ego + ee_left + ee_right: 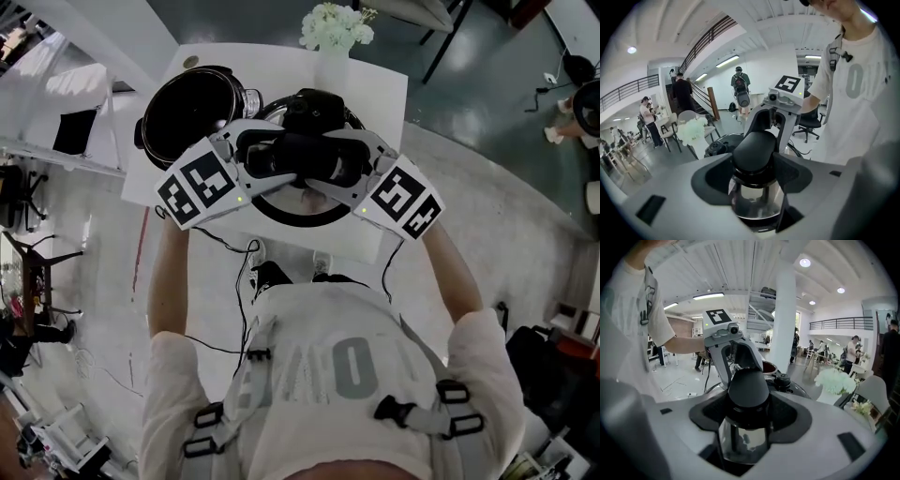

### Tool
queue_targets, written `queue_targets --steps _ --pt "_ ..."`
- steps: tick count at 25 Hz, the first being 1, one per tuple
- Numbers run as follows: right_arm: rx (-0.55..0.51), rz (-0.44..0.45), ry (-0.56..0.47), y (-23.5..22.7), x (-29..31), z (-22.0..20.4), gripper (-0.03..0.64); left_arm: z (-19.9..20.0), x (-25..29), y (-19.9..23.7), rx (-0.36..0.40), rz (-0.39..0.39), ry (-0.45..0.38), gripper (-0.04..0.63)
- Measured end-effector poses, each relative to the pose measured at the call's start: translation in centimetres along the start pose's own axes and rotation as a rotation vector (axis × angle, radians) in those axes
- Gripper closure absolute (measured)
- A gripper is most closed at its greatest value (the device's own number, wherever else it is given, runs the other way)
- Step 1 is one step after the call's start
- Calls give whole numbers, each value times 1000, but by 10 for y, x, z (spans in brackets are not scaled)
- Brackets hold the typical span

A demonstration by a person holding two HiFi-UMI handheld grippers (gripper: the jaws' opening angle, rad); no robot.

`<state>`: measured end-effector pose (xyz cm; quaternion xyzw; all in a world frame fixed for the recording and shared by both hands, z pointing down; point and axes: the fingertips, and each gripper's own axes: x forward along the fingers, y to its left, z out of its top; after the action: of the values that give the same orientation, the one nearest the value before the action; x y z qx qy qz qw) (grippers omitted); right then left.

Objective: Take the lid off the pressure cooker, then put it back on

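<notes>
The open pressure cooker pot (190, 114) stands uncovered on the left of the white table (380, 86). Just to its right the lid (298, 214) hangs in the air above the table, held from both sides. The left tongs (757, 161) are clamped around its near handle (757, 146). The right tongs (746, 404) are clamped around the opposite handle (747, 387). Both pairs of jaws are spread fairly wide. White flowers (336, 26) stand at the table's far edge.

left claw (270, 156) and right claw (349, 159) each clamp a lid handle (754, 149).
</notes>
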<state>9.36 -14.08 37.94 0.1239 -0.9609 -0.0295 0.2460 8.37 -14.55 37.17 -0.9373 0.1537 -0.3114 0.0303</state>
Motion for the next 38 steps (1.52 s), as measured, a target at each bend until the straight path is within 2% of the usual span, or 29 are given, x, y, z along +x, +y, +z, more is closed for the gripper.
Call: queue_targets --steps 5,10,12,19,29,38 --pt "-22 -28 -51 -17 19 63 342 17 -55 39 59 33 -41 324" --pt "-23 -71 -77 -35 86 126 341 -8 -122 98 112 27 -68 324" --pt "-16 -94 -89 -38 100 139 342 -13 -136 110 134 13 -77 324" --pt "14 -112 -64 -38 120 144 341 -32 -147 119 112 -23 -106 324" --pt "70 -80 -5 -36 209 151 341 -108 -179 155 43 -66 -87 324" --pt "89 -81 29 -35 225 143 342 -127 -177 159 36 -84 -65 324"
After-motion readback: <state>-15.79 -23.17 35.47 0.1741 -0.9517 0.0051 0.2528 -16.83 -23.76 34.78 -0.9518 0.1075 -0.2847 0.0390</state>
